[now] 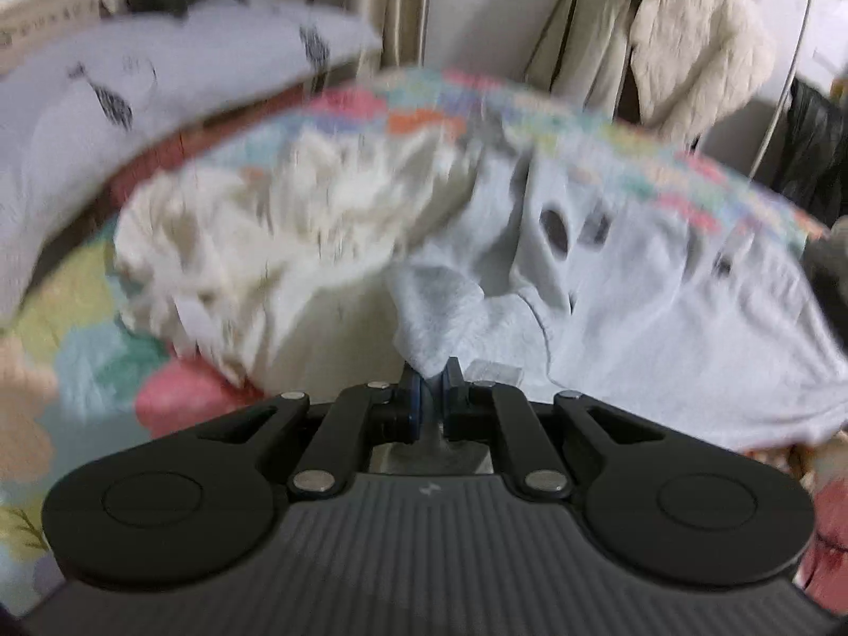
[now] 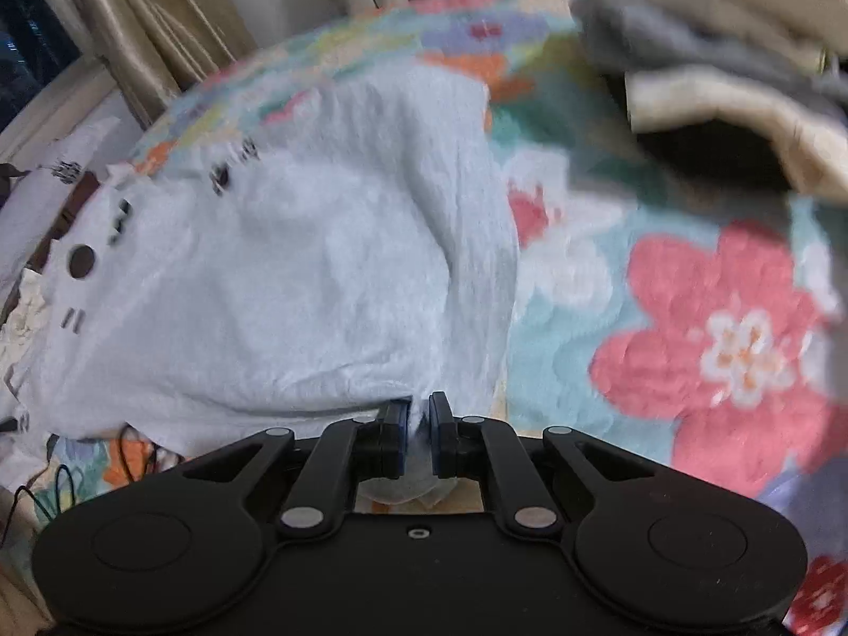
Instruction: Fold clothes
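A flowered bedspread covers the bed and serves as the folding surface. Across it lies the pale grey garment, printed with dark marks that look like a cartoon face, spread out but rumpled. Beside it, toward the left of the left wrist view, sits a fluffy cream garment in a heap, apparently waiting its turn. Behind that is a grey pillow, and a cream knitted jacket hangs on the far side.

The left gripper has its jaws pressed together on a corner of the grey garment, which rises from the pinch in a small peak. The right gripper pinches another edge of the same cloth, a wad of it bunched behind the pads. Two corners held at once suggests the cloth is being lifted or carried over for a fold.

Both views are smeared by motion, so the print and the hems are hard to read, which part of the garment each gripper holds cannot be told, and neither gripper appears in the other's view
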`<state>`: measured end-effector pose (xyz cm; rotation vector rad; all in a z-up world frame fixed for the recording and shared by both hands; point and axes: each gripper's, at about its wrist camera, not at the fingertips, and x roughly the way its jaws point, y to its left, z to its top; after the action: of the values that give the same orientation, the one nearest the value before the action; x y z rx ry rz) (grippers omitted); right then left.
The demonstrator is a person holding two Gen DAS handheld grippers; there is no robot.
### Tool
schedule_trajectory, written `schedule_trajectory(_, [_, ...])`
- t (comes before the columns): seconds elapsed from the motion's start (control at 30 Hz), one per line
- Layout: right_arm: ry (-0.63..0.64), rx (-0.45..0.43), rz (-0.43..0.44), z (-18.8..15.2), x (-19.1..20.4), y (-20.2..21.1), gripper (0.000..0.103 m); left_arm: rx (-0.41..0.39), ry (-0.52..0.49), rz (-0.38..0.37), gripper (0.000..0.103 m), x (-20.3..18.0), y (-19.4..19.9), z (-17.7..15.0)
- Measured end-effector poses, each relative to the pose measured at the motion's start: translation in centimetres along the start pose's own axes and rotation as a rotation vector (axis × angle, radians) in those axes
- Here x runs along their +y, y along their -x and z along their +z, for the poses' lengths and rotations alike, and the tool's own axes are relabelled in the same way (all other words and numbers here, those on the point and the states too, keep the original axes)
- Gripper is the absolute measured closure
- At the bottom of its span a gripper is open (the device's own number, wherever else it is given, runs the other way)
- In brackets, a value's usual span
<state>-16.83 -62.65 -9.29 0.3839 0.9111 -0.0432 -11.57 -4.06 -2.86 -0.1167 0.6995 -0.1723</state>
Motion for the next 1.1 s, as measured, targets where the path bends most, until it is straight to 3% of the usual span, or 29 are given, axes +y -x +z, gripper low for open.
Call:
schedule_trajectory(0.1, [-0.011,-0.080,0.068,1.5,0.3,3.3,0.094,0.020,0.015,0.004,0.096,0.2,0.4,-0.2])
schedule_trajectory(0.17, [-0.011,-0.093,0.103,2.4,0.1,5.1,0.094,0.117,0.031,0.031,0.095,0.8,-1.3,-1.4])
schedule_trajectory(0.2, [0.011,-0.081,0.061,2.4,0.1,5.3,0.094,0.169,0.055,0.037,0.095,1.3,-2.1,-2.0])
schedule_trajectory(0.3, [0.117,-0.012,-0.176,1.9,-0.1,4.5,0.094,0.286,0.120,0.038,0.093,2.3,-3.4,-3.5])
schedule_trajectory(0.33, [0.144,0.004,-0.248,1.7,-0.2,4.0,0.092,0.281,0.109,0.047,0.091,2.3,-3.3,-3.4])
schedule_trajectory(0.37, [0.137,0.005,-0.263,1.4,-0.5,3.8,0.088,0.259,0.085,0.064,0.089,2.1,-2.8,-3.1])
schedule_trajectory(0.5, [0.032,-0.030,-0.163,0.8,-1.9,3.6,0.087,0.119,0.008,0.128,0.088,1.0,-0.4,-1.0])
schedule_trajectory(0.57, [0.049,-0.032,-0.150,0.9,-1.2,3.1,0.085,0.049,-0.003,0.119,0.085,0.7,0.7,0.3])
schedule_trajectory(0.63, [0.102,-0.037,-0.135,1.8,0.4,2.6,0.083,-0.011,-0.013,0.084,0.073,-0.1,1.7,2.1])
schedule_trajectory(0.67, [0.125,-0.049,-0.118,2.4,1.2,2.7,0.077,-0.035,-0.033,0.067,0.067,-0.4,1.8,3.1])
schedule_trajectory(0.73, [0.157,-0.078,-0.062,4.2,2.7,3.1,0.063,-0.073,-0.089,0.049,0.038,-1.5,1.6,4.9])
schedule_trajectory(0.8, [0.187,-0.105,0.011,6.4,4.2,3.2,0.043,-0.106,-0.137,0.035,0.034,-2.7,0.3,7.0])
schedule_trajectory(0.9, [0.233,-0.157,0.089,10.5,6.5,2.2,0.024,-0.103,-0.140,-0.037,0.030,-4.2,-3.1,9.7])
schedule_trajectory(1.0, [0.234,-0.195,0.140,14.4,7.7,-0.5,0.024,-0.042,-0.120,-0.075,0.029,-5.8,-8.6,11.9])
schedule_trajectory(1.1, [0.181,-0.208,0.171,17.7,7.7,-4.0,0.024,-0.012,-0.187,-0.046,0.029,-8.4,-13.6,13.1])
